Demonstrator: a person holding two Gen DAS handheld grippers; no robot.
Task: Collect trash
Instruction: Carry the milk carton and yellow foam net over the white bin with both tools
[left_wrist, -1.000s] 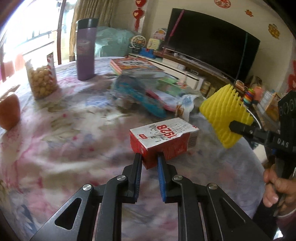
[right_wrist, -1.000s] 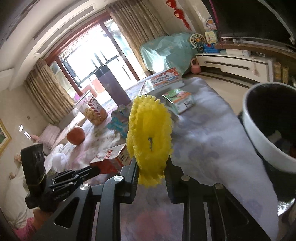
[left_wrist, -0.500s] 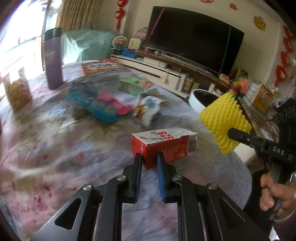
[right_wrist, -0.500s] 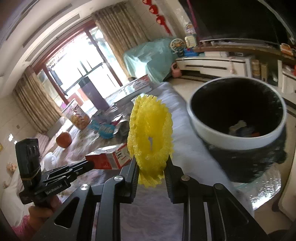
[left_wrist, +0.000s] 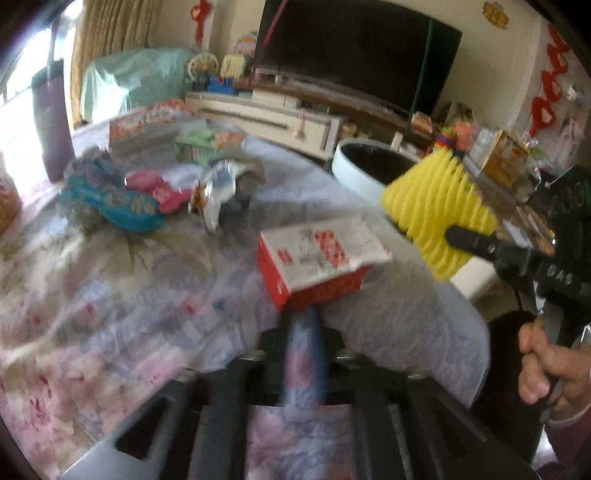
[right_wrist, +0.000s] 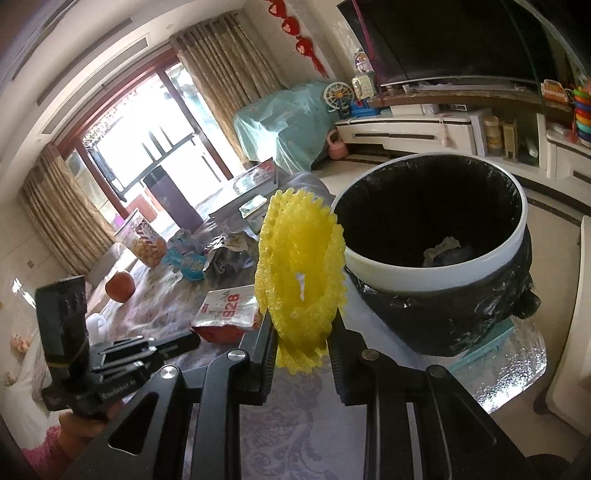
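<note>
Mid-haul step: both pieces of trash are picked and heading for the bin. Left side of the desk (left_wrist: 110, 295) is leftovers: blue wrapper (left_wrist: 110, 206), pink wrapper (left_wrist: 159, 188), crumpled foil bag (left_wrist: 218, 188), not yet collected. Left gripper (left_wrist: 301, 332) is motion-blurred; its jaws are opening, with the carton (left_wrist: 317, 258) right at their tips. Can't tell whether the pads are in contact; the carton looks to be over the desk near its edge, not over the bin (right_wrist: 436, 266). From the right wrist view the carton (right_wrist: 229, 310) sits low beside the left gripper (right_wrist: 177, 343), short of the bin rim, so releasing here likely drops it on the desk. Right gripper (right_wrist: 301, 354) is clamped on the yellow foam net (right_wrist: 301, 273), held upright, just left of the bin mouth, not above it. The bin is lined in black with some trash already inside. Next: carry the net further right until it clears the white rim, then open. The carton needs the same travel, or a re-grab if it falls.
</note>
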